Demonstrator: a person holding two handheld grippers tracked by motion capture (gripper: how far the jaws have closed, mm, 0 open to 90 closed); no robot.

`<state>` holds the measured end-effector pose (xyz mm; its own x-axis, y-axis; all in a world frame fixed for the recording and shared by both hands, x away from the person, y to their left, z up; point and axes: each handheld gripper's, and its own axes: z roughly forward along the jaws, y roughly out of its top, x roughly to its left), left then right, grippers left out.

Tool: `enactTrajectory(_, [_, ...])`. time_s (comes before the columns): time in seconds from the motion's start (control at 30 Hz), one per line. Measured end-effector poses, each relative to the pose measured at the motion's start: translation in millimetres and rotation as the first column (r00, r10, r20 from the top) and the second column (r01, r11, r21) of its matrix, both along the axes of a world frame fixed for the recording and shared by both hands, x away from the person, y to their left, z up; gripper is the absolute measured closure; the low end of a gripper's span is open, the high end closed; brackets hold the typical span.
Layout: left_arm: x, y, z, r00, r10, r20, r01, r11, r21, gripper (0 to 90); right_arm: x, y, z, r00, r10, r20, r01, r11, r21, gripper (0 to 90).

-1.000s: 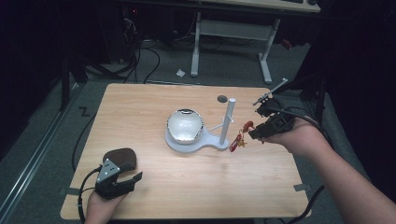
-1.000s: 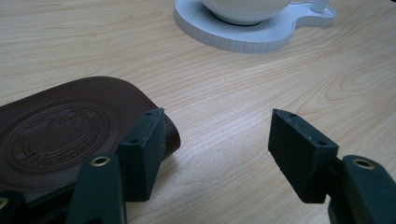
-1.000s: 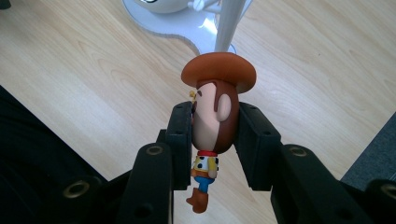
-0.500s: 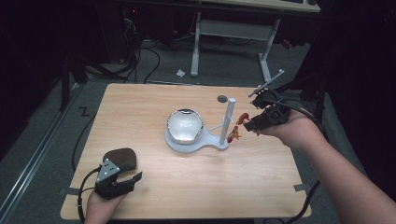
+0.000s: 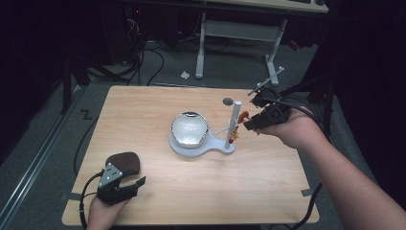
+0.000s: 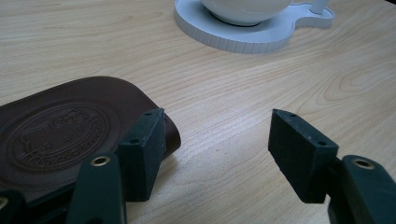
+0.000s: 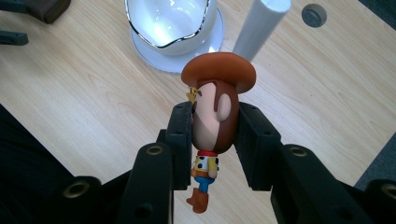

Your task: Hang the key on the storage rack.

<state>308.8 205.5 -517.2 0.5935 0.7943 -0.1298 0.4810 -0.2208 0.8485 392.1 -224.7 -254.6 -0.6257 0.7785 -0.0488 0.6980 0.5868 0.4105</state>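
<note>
My right gripper [image 7: 215, 135] is shut on the head of a small cowboy figure [image 7: 215, 107] with a brown hat; its body hangs below the jaws. In the high view that gripper [image 5: 250, 123] holds the figure [image 5: 243, 115] right beside the white pole [image 5: 235, 117] of a white stand [image 5: 201, 147]. A shiny white bowl [image 5: 189, 128] sits on the stand's round base. My left gripper [image 5: 136, 184] rests at the table's front left, open, with nothing between its pads. A brown leather pouch [image 6: 56, 135] lies against its left jaw.
A small grey disc [image 5: 228, 101] is set in the wooden table [image 5: 143, 110] behind the pole. A thin white rod sticks up from the right gripper. A desk frame and cables stand on the floor beyond the table's far edge.
My right gripper has lifted the cowboy figure and carried it left, closer to the white pole. The left gripper has stayed where it was.
</note>
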Motion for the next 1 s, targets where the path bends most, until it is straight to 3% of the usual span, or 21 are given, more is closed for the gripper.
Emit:
enactTrajectory(0.2, [0.0, 0.5, 0.1, 1.0000, 0.003, 0.001, -0.003, 1.0000, -0.003, 36.8, 4.9, 2.6, -4.2, 1.0000, -0.004, 0.006, 0.004, 1.0000, -0.006, 68.1])
enactTrajectory(0.57, [0.6, -0.4, -0.4, 1.0000, 0.000, 0.000, 0.000, 1.0000, 0.002, 36.9, 5.2, -18.0, -21.4, 0.9986, -0.054, -0.003, 0.054, 0.9985, 0.010, 68.1])
enactTrajectory(1.0, [-0.2, -1.9, -0.3, 1.0000, -0.003, -0.001, 0.003, 1.0000, 0.007, 36.9, 1.5, -36.9, -58.3, 0.9953, -0.089, -0.038, 0.092, 0.9940, 0.059, 68.1])
